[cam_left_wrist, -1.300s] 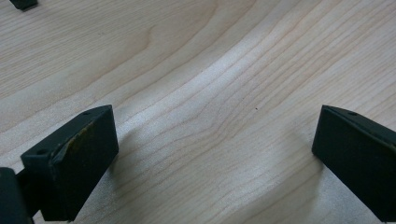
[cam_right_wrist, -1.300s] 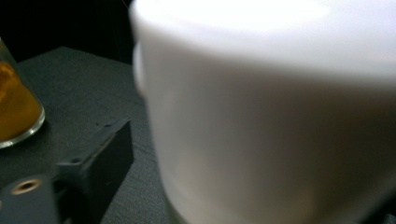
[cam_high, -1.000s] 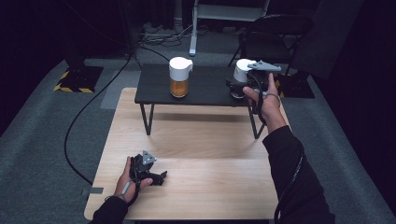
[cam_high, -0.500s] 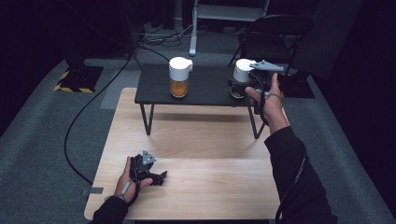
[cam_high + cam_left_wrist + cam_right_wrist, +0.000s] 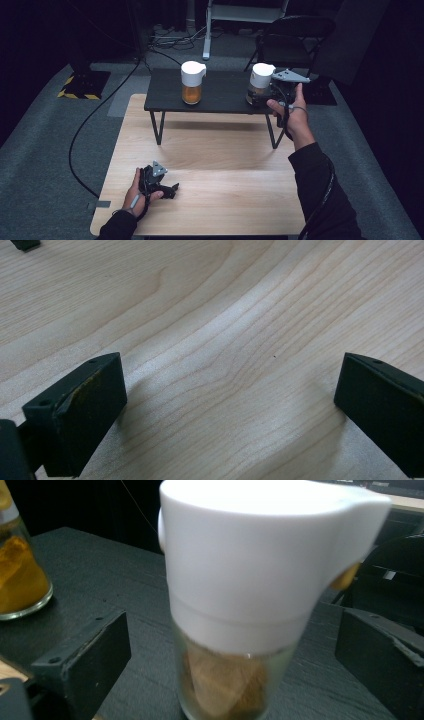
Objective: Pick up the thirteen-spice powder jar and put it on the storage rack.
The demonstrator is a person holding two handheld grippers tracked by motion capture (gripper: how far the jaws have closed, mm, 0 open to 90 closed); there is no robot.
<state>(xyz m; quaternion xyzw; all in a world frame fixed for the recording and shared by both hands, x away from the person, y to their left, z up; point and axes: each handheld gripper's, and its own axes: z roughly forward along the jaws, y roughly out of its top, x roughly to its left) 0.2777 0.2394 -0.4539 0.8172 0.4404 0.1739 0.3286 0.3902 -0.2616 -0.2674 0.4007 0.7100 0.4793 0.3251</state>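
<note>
Standing on the black table (image 5: 220, 95) are two glass jars with white lids, both holding something amber. One jar (image 5: 192, 82) sits left of the table's middle; the other jar (image 5: 261, 84) stands near the table's right end, seen close up in the right gripper view (image 5: 250, 605), where its glass base rests on the dark top and a small yellowish part shows under the lid's spout.

The right gripper (image 5: 260, 97) is level with that jar at the black table's right end — its jaws are spread wide, one on each side of the jar, neither touching it. The right hand (image 5: 292, 112) grips it from the near side.

The left gripper (image 5: 167, 190) lies well in front of the black table, low on the wooden table (image 5: 225, 165), held by the left hand (image 5: 137, 192). Its jaws are spread too — bare wood grain (image 5: 225, 365) between them.
</note>
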